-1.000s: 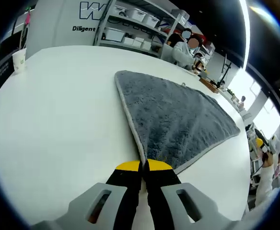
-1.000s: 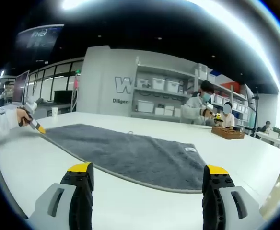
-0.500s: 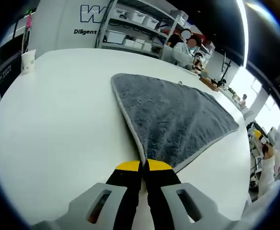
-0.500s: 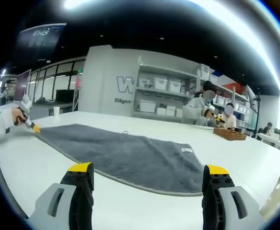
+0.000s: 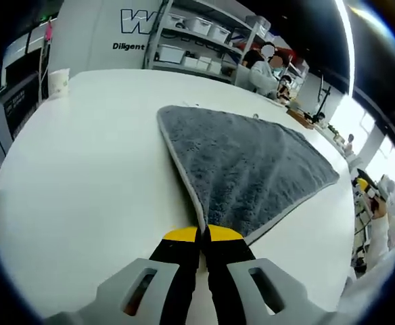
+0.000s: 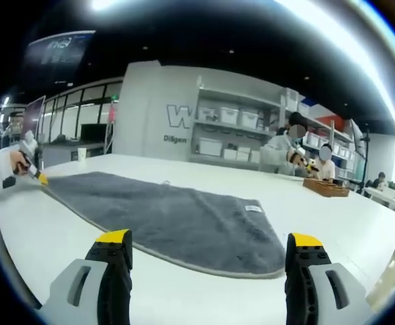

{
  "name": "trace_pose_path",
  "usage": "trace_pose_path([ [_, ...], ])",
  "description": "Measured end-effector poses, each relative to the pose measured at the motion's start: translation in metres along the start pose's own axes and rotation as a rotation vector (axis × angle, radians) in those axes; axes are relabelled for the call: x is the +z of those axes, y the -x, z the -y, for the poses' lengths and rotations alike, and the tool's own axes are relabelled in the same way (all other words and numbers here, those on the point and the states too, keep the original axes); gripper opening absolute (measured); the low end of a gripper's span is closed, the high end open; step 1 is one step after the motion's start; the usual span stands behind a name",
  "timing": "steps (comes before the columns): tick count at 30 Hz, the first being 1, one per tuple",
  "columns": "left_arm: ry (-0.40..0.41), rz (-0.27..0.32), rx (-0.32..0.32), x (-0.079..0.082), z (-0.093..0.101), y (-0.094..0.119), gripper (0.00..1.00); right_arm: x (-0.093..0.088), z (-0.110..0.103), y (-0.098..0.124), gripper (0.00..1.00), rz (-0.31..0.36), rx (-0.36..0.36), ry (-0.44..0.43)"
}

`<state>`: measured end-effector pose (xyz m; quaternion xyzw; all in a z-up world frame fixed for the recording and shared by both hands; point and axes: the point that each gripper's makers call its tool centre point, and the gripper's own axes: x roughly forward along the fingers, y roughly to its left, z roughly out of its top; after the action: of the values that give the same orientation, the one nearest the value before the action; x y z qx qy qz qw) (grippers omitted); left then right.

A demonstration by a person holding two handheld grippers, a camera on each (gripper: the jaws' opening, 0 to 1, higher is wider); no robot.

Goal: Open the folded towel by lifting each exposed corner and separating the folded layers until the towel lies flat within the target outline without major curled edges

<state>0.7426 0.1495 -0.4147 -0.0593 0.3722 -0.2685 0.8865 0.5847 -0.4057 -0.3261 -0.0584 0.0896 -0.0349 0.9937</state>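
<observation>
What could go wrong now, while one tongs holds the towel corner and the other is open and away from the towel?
1. The left tongs are shut on one corner of the grey towel; pulling from one point may drag the whole towel across the white table instead of flattening it.
2. The right tongs are open above the table, so nothing pins the far edge.

Big white table (image 5: 82,169) takes up most of the room here, with a paper cup (image 5: 59,82) sitting near its edge at about 10 o'clock in the left gripper view. Behind it there's a grey wall with large lettering (image 6: 182,116) and metal shelving (image 6: 233,135) stacked with white bins. Bright windows (image 5: 360,128) glare at 3 o'clock, ceiling's dark with a light strip (image 6: 333,40).
</observation>
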Motion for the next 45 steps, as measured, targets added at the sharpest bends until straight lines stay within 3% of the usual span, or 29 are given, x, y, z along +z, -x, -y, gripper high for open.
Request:
trace_pose_path([
  [11,0.048,0.013,0.024,-0.017,-0.014,0.023,0.03,-0.004,-0.002,0.002,0.94,-0.018,0.007,-0.002],
  [29,0.074,0.017,0.049,-0.044,-0.018,0.051,0.03,-0.004,-0.008,0.004,0.94,-0.027,0.019,0.004],
  [45,0.115,0.058,0.019,-0.044,-0.016,0.063,0.05,0.0,-0.015,0.008,0.94,-0.021,0.031,0.01],
])
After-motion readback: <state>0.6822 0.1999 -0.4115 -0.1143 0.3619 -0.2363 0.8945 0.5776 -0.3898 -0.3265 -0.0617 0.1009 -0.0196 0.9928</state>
